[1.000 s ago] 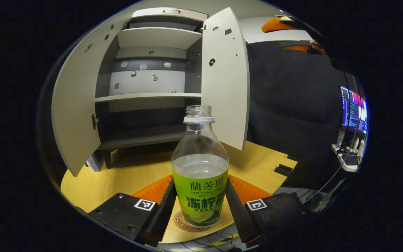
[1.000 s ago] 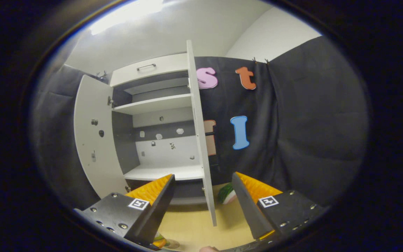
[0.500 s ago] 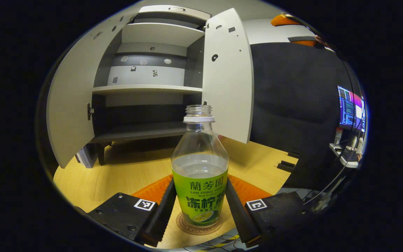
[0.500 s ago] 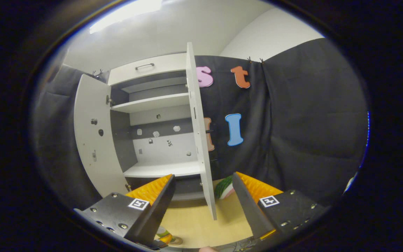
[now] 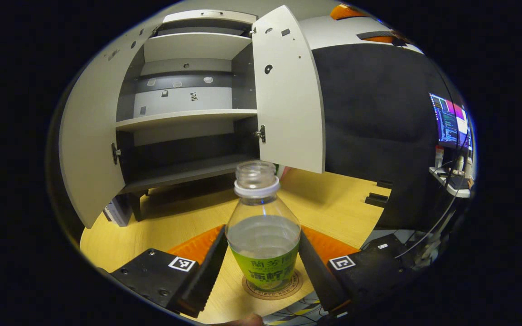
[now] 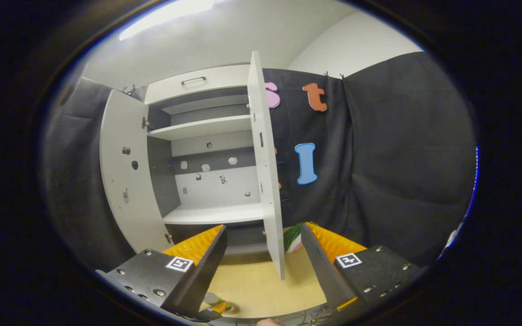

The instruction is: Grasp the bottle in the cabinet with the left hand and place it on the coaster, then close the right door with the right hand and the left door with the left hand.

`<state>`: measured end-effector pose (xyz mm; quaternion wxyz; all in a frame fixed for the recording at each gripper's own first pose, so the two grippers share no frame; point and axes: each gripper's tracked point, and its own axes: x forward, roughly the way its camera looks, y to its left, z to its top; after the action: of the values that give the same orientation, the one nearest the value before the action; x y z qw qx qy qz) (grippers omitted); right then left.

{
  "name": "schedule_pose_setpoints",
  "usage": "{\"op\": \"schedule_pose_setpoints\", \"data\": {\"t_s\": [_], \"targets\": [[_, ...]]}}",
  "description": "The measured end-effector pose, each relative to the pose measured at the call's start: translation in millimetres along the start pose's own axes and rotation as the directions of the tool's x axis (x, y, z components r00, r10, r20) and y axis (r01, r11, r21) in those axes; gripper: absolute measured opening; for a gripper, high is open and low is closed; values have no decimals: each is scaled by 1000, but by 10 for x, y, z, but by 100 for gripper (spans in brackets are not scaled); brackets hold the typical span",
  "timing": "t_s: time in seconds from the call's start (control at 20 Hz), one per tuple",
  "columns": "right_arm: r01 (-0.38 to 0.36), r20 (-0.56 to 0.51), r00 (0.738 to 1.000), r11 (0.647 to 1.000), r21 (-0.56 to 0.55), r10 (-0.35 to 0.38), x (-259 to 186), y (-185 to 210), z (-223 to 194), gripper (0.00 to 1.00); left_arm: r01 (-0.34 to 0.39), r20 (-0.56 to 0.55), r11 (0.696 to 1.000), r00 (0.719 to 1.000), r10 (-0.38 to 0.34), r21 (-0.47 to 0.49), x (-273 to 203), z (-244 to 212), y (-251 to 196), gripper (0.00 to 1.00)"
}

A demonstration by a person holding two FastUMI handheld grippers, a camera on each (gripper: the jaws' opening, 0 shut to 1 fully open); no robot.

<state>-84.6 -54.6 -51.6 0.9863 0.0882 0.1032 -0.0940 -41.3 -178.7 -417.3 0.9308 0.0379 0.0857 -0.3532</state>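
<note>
The clear bottle [image 5: 263,235] with a green label and no cap stands upright on the round coaster [image 5: 253,290] on the wooden table. My left gripper [image 5: 262,234] is open, with one finger on each side of the bottle's lower body and a slight gap to it. Behind it the white cabinet [image 5: 184,117] has both doors swung out: the left door [image 5: 91,149] and the right door [image 5: 288,95]. In the right gripper view my right gripper [image 6: 263,231] is open and holds nothing. It faces the front edge of the right door [image 6: 268,181], which stands a little farther off.
The wooden table [image 5: 152,226] runs from the coaster to the cabinet's foot. A green and white object [image 6: 293,237] lies on the table behind the right door. A lit monitor [image 5: 447,122] and cables sit at the far right. The cabinet shelves [image 6: 211,213] are bare.
My left gripper's fingers have spread apart from the bottle, and its camera has risen, so the bottle sits lower in view. The right gripper has shifted slightly towards the right door.
</note>
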Motion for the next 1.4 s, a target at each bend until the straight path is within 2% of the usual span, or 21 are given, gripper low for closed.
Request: {"op": "schedule_pose_setpoints", "data": {"t_s": [0.05,0.2,0.35,0.55,0.7,0.85,0.95,1.0,1.05,1.15,1.2,1.25,1.4], "targets": [[-1,-2,1000,1000,-2,1,17,16,-16,99,2,0,1000,1000,-2,-10,-6,25,5,92],[-13,-2,1000,1000,9,13,67,119,-25,99,5,3,999,1000,-5,-48,-37,154,15,92],[-32,-10,999,999,19,32,135,229,-72,99,14,26,999,1000,-13,-44,-56,424,103,92],[-38,36,999,999,20,37,188,306,-63,99,35,54,998,998,-32,-53,-187,747,110,92],[-70,58,996,998,-3,70,190,357,-87,99,40,79,997,996,-35,-63,-322,1050,132,91],[-104,78,991,995,-14,104,236,285,-35,99,10,84,993,997,0,-118,-446,1397,199,91],[-96,75,992,995,-21,97,325,142,-18,99,-7,80,985,997,21,-170,-497,1626,239,91],[-84,67,994,996,-21,86,375,54,-16,94,-21,80,982,996,37,-189,-512,1746,286,92],[-81,60,995,996,-21,82,406,-16,-23,99,-33,79,980,996,50,-196,-529,1873,328,91],[-90,66,994,996,-16,91,473,-126,21,99,-64,92,979,992,83,-195,-574,2148,440,91],[-97,71,993,995,-15,97,524,-185,24,99,-91,103,978,988,112,-186,-583,2281,517,88],[-94,73,993,995,-13,95,574,-272,35,99,-118,111,977,984,139,-177,-597,2422,591,95],[-97,72,993,995,-10,98,701,-556,67,99,-201,137,967,965,222,-155,-660,2799,771,95]]}}
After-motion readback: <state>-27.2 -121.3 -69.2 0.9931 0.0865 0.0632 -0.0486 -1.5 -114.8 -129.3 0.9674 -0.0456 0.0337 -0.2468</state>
